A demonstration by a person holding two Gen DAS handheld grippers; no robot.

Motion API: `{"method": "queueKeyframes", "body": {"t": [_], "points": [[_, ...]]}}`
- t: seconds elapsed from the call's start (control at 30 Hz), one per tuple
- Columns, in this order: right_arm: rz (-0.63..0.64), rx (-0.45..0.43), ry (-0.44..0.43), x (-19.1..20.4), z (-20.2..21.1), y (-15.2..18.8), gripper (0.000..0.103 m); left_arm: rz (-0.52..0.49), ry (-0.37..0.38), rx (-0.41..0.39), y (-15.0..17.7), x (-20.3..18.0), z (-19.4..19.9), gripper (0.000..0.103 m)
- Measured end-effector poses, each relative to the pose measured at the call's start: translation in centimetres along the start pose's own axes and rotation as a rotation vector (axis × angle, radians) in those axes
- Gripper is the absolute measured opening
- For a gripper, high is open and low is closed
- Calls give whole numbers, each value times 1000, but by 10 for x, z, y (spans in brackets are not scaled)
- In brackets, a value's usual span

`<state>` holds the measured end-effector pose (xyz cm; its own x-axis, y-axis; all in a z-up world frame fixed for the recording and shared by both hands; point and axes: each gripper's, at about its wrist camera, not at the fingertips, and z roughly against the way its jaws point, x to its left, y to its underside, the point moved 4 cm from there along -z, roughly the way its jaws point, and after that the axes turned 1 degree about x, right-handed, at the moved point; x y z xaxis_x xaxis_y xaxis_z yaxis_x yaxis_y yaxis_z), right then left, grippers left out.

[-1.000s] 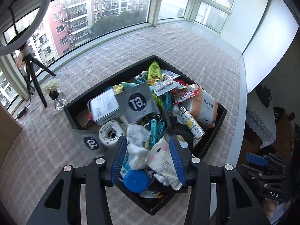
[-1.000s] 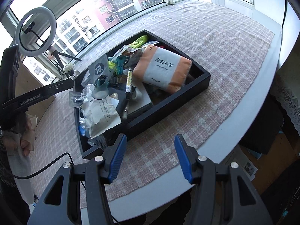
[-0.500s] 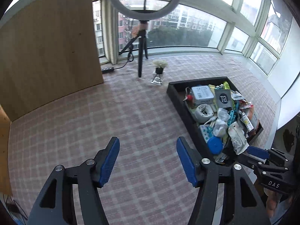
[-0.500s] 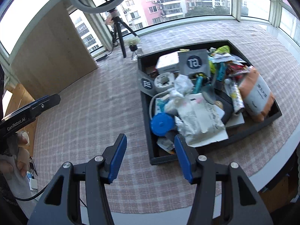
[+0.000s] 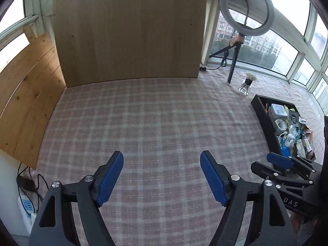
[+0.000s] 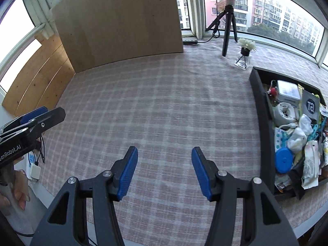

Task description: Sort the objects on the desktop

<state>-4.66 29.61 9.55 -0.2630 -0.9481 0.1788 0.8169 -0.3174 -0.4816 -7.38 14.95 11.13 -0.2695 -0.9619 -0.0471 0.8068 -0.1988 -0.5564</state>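
A black tray (image 6: 264, 123) full of mixed desktop clutter sits at the right of the checked tablecloth; it also shows in the left wrist view (image 5: 264, 119). In it lie a blue round lid (image 6: 284, 161), a white tape reel (image 6: 284, 110), a white tin (image 6: 288, 91), a grey card (image 6: 310, 106) and crumpled wrappers. My left gripper (image 5: 162, 177) is open and empty over bare cloth, left of the tray. My right gripper (image 6: 164, 170) is open and empty, also over bare cloth left of the tray.
A wooden board (image 5: 127, 30) stands upright at the back. A ring light on a tripod (image 5: 246, 8) and a small flower vase (image 6: 245, 53) stand behind the tray. A power strip and cables (image 5: 26, 205) hang off the table's left edge.
Both grippers have swung left, away from the tray, and now face the bare cloth and the wooden board. The tray has slid to the right edge of both views. Both stay open.
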Motion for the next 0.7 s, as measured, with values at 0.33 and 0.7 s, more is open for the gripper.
{"method": "queueKeyframes", "body": {"t": [0.33,0.7], "points": [[40,-8,6,53,-26,-12,54,90,-34,67,26,60,-23,77],[61,9,25,62,-37,-16,54,102,-22,87,33,64,-34,77]]}}
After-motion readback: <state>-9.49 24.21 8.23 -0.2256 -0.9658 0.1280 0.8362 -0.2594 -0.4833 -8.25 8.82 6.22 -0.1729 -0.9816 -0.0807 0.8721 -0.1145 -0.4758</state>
